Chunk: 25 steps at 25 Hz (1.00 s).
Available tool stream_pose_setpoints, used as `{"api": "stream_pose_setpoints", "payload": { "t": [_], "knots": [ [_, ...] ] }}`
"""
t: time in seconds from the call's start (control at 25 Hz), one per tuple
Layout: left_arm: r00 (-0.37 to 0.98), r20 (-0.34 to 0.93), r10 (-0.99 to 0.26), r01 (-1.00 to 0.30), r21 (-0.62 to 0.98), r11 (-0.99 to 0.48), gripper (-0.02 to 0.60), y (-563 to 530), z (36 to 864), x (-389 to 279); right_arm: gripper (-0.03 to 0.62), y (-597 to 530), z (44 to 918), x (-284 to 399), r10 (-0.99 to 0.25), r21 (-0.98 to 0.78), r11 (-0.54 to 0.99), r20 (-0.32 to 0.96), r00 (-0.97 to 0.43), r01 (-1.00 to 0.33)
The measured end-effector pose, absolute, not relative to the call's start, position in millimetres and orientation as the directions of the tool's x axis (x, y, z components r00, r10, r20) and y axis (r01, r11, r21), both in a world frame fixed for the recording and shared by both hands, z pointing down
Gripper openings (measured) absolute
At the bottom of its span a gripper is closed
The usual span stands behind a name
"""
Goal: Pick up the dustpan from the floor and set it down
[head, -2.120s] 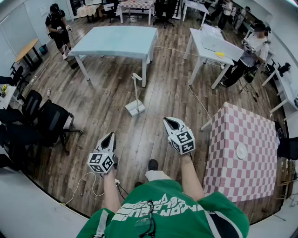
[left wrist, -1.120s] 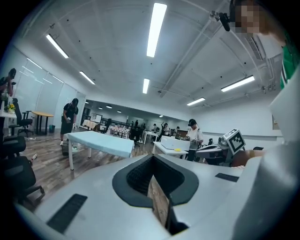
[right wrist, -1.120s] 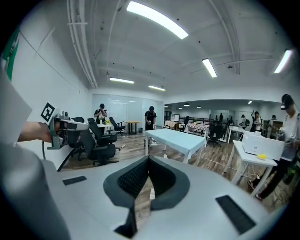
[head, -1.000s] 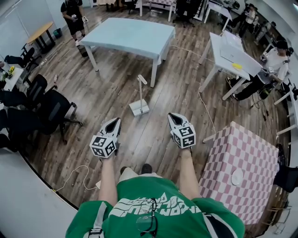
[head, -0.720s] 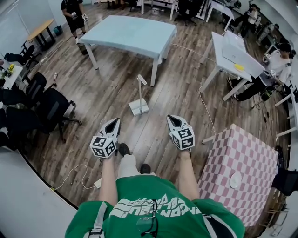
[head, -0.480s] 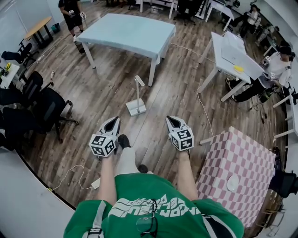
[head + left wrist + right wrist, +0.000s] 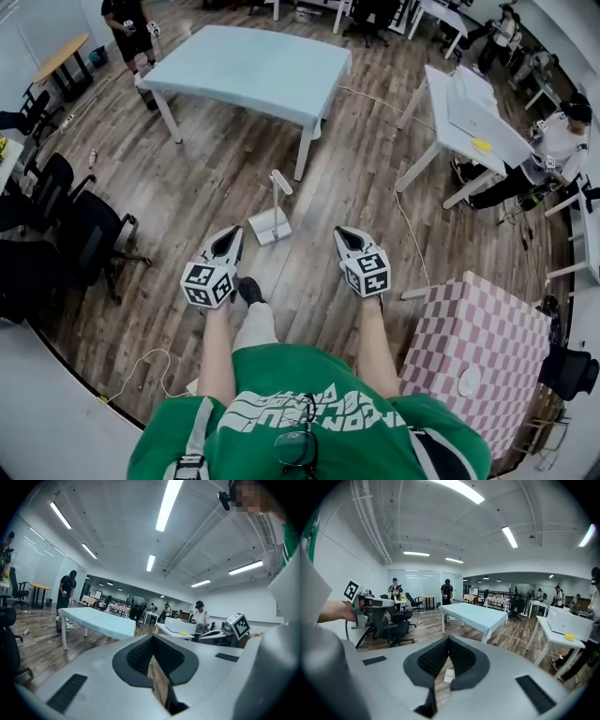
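Note:
The white dustpan (image 7: 267,225) stands on the wooden floor with its long handle (image 7: 278,185) upright. It lies just ahead of both grippers, between them. My left gripper (image 7: 230,238) is held out to the pan's left, its tips close beside it but apart from it. My right gripper (image 7: 342,235) hovers to the pan's right. In the left gripper view the left gripper (image 7: 153,637) has its tips together and holds nothing. In the right gripper view the right gripper (image 7: 449,638) is shut and empty, and the dustpan (image 7: 448,675) shows through the hollow behind its tips.
A light blue table (image 7: 248,70) stands beyond the dustpan. A white table (image 7: 464,112) is at the right, with a seated person beside it. A pink checked table (image 7: 478,347) is at the near right. Black chairs (image 7: 84,234) stand at the left. A white cable (image 7: 150,366) lies on the floor.
The person has stepped forward, and both grippers have come closer to the dustpan. It now sits just ahead of them. Neither gripper's jaws have changed.

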<state>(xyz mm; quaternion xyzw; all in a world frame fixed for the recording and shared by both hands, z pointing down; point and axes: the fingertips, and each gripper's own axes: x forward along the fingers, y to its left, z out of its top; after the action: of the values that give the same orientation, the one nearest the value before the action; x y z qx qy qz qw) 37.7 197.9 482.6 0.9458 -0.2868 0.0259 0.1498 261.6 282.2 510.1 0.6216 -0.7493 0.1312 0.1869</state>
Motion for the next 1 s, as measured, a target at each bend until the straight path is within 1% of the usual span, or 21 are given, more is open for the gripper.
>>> {"api": "stream_pose_setpoints", "payload": {
  "t": [0.36,0.52,0.8,1.0],
  "knots": [
    [0.847,0.141,-0.513,-0.531,0.298,-0.793,0.003,65.5,493.7,47.8,0.008,156.4,518.0,271.1,-0.871,0.031,0.172,0.471,-0.138,-0.985],
    [0.863,0.161,-0.479,-0.505,0.31,-0.806,0.003,15.5,503.9,50.6,0.008,107.0,527.8,267.0,-0.868,0.006,0.164,0.476,-0.142,-0.986],
    [0.879,0.2,-0.432,-0.476,0.325,-0.817,0.003,-32.2,514.0,51.6,0.008,62.7,544.7,261.1,-0.849,-0.026,0.155,0.507,-0.146,-0.988],
    [0.864,0.221,-0.452,-0.502,0.323,-0.802,0.003,-54.3,521.1,55.1,0.008,36.3,560.1,277.1,-0.832,-0.03,0.162,0.533,-0.153,-0.986]
  ]
}}
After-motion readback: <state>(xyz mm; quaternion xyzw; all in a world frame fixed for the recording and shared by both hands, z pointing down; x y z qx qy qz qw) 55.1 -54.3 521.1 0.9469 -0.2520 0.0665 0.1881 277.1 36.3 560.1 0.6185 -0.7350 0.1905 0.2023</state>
